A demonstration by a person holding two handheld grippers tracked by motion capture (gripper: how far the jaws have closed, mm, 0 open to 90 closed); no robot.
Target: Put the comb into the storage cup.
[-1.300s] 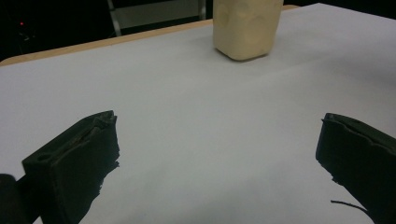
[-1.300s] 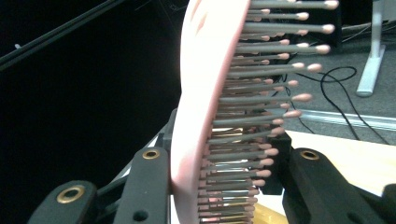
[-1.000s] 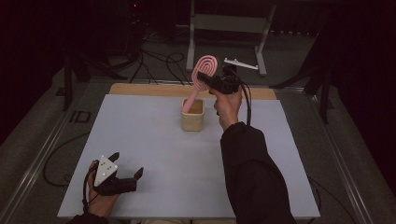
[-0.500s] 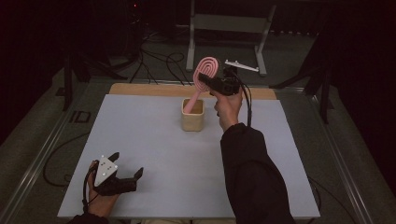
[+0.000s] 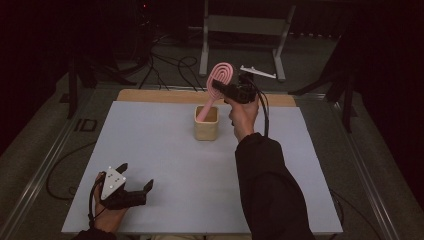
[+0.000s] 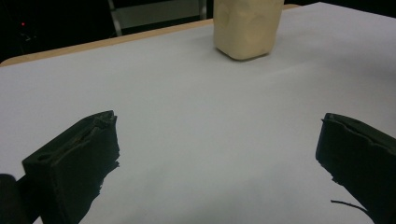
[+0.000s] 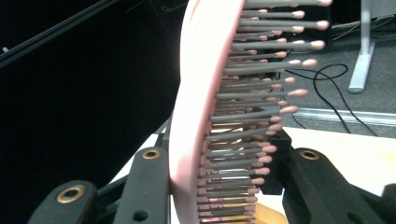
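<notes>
**Pink hairbrush clamped at its head, handle down in the cup**

Left to right, the left gripper comes first: it rests on the white table at the near edge with its jaws wide apart and nothing between them. In the left gripper view the cup stands well ahead of those jaws and a little to their right, with bare table between.

Further right, the right gripper is held above and just behind the cup, clamped on the hairbrush. The right gripper view shows how: one jaw presses the smooth pink back of the hairbrush, the other sits against the bristle side. The brush leans from the gripper down to its left, its handle reaching into the cup's mouth.

The brush looks like light, stiff plastic, so weight should be no trouble. The bristles are the weak side of this hold: they are thin pins that probably bend and spring, so the head could twist or creep in the grip. The glossy back is likely slippery too. A firmer hold would be on the neck or handle, where both jaws meet solid plastic. The cup looks small and light and may tip if the handle drags on its rim.
</notes>
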